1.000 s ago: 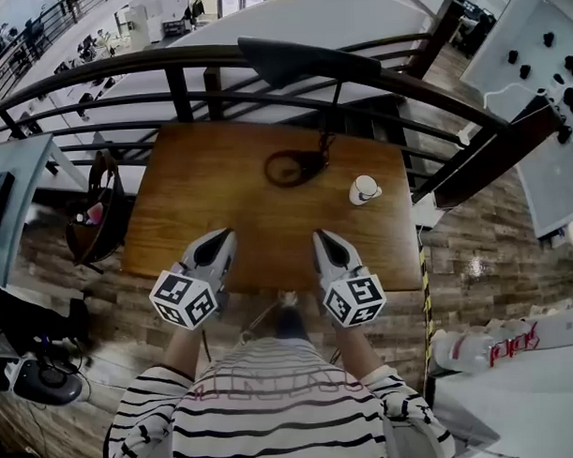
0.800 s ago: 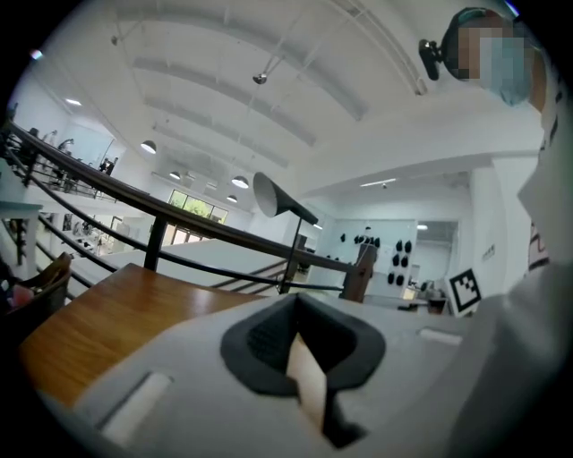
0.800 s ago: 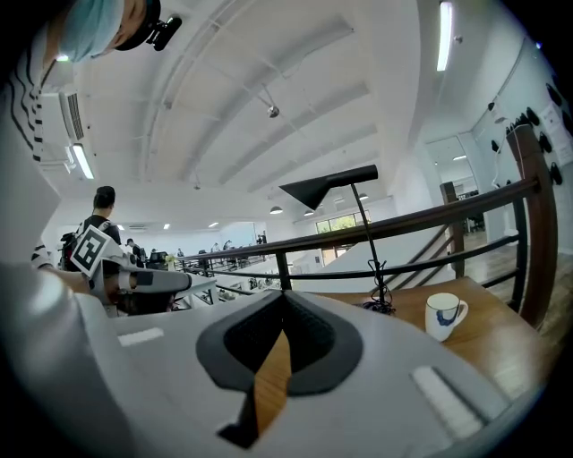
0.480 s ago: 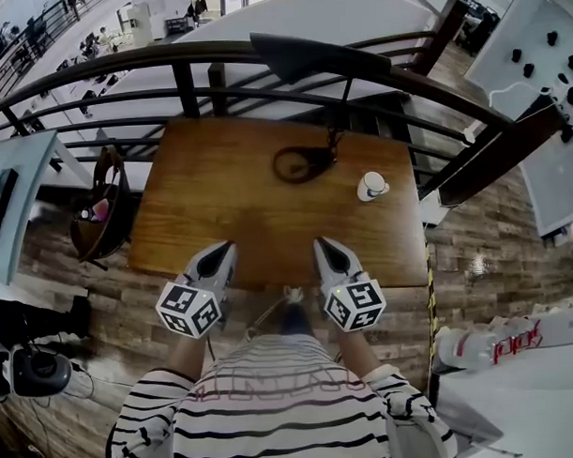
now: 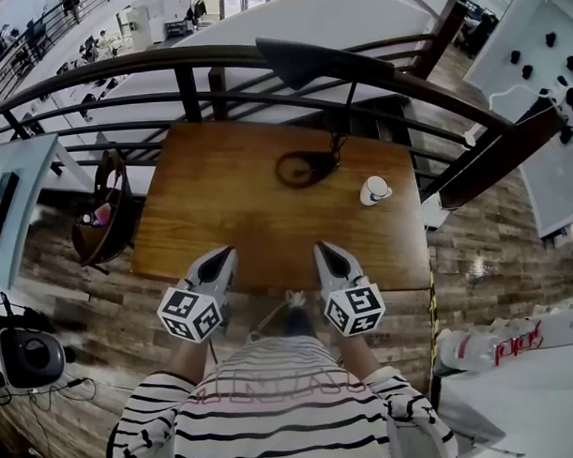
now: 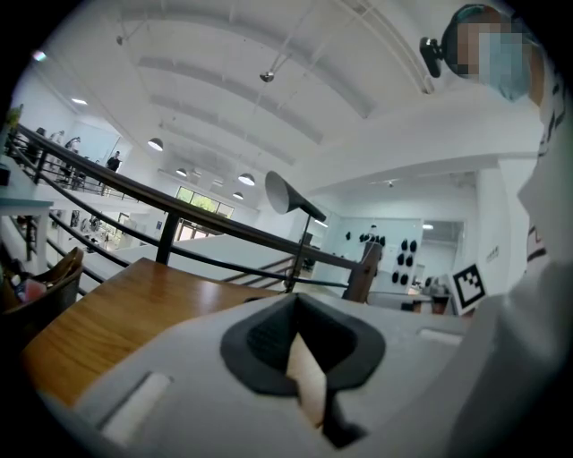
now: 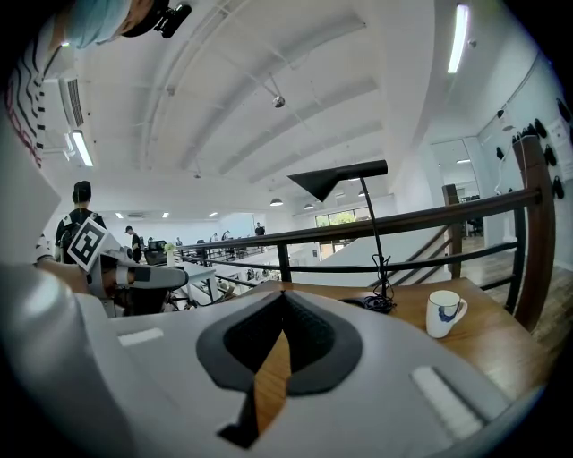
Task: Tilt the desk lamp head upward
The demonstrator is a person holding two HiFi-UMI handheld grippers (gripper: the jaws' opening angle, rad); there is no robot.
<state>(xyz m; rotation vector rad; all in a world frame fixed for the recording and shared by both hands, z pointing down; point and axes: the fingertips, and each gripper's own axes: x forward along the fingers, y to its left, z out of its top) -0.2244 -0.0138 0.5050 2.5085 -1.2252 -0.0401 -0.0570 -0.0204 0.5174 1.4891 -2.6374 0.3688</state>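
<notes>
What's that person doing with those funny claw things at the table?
A person in a striped top holds a claw tool in each hand at the near edge of a wooden table. The left gripper and the right gripper are both shut and hold nothing. The desk lamp stands at the table's far side, near a white mug. Neither claw touches the lamp, so the job of tipping its head up hasn't started.

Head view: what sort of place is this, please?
Probably an office mezzanine: a wooden table with a desk lamp and mug stands against a dark railing, with desks on a lower floor beyond.
</notes>
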